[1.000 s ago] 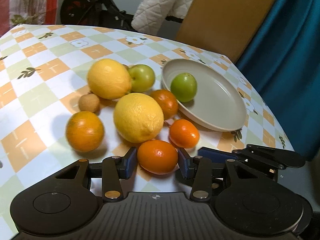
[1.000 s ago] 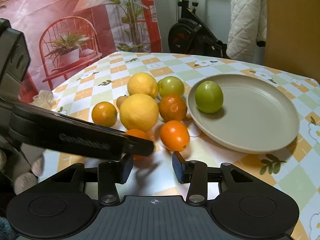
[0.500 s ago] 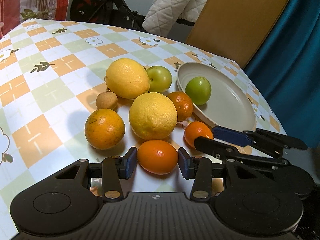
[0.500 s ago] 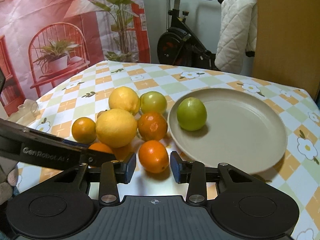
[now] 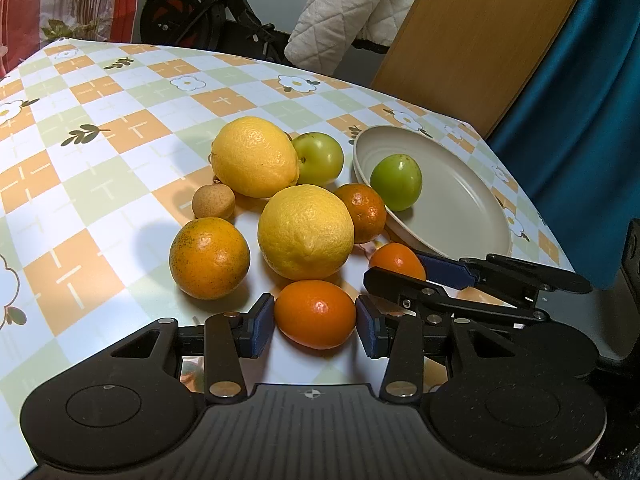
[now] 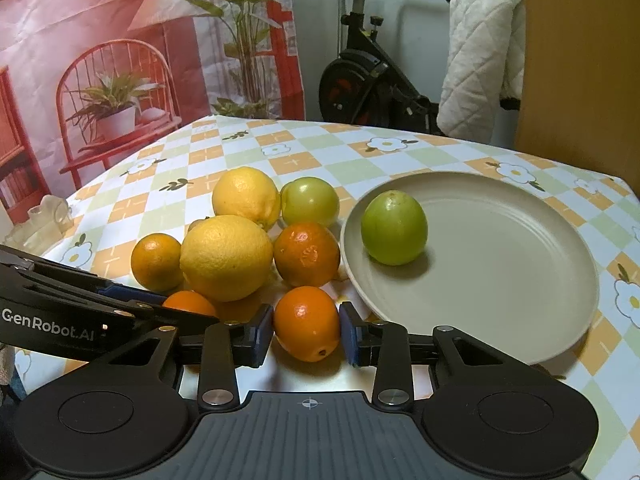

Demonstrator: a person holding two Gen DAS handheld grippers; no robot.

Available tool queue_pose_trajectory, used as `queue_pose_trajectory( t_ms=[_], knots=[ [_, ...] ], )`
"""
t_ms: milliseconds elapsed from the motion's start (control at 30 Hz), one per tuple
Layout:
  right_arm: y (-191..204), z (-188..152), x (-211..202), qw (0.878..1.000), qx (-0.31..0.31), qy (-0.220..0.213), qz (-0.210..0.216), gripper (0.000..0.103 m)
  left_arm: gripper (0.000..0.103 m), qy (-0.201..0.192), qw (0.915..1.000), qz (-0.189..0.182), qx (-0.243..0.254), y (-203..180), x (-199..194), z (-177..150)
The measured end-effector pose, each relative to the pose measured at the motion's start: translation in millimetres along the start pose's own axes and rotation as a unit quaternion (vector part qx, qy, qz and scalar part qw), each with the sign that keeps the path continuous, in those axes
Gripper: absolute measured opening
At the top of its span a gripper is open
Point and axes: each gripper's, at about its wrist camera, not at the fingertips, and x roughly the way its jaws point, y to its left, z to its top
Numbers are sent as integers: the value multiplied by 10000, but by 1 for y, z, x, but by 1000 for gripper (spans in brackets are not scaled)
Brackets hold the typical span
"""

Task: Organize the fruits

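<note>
Fruit lies in a heap on the checked tablecloth beside a beige plate [image 5: 460, 208] [image 6: 520, 264] that holds one green fruit [image 5: 396, 182] [image 6: 394, 228]. My left gripper [image 5: 315, 322] is shut on a small orange [image 5: 315, 314], its blue pads touching both sides. My right gripper [image 6: 307, 330] is shut on another small orange [image 6: 307, 322], seen in the left wrist view [image 5: 396, 262] between its fingers. Two lemons [image 5: 306, 232] [image 5: 254, 156], a dark orange [image 5: 364, 212], a larger orange [image 5: 210, 258], a second green fruit [image 5: 319, 158] and a small brown fruit [image 5: 213, 202] lie behind.
The table edge runs close to the right of the plate, with a blue curtain [image 5: 580, 120] and a wooden board [image 5: 480, 32] beyond. An exercise bike [image 6: 372, 80] and a quilted cloth [image 6: 480, 52] stand behind the table.
My right gripper moved forward and closed its pads around the small orange by the plate. My left gripper stayed around its orange and drew slightly nearer.
</note>
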Motion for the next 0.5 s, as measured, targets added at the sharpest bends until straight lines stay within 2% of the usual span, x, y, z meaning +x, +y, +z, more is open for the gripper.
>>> queue_pose_trajectory(
  t_ms=[233, 500],
  knots=[
    [-4, -11, -11, 9997, 211, -114, -8, 32, 46, -41, 9999, 16, 166, -10, -3, -1],
    [-10, -15, -29, 9985, 334, -431, -44, 32, 46, -64, 9993, -31, 362, -24, -8, -4]
  ],
)
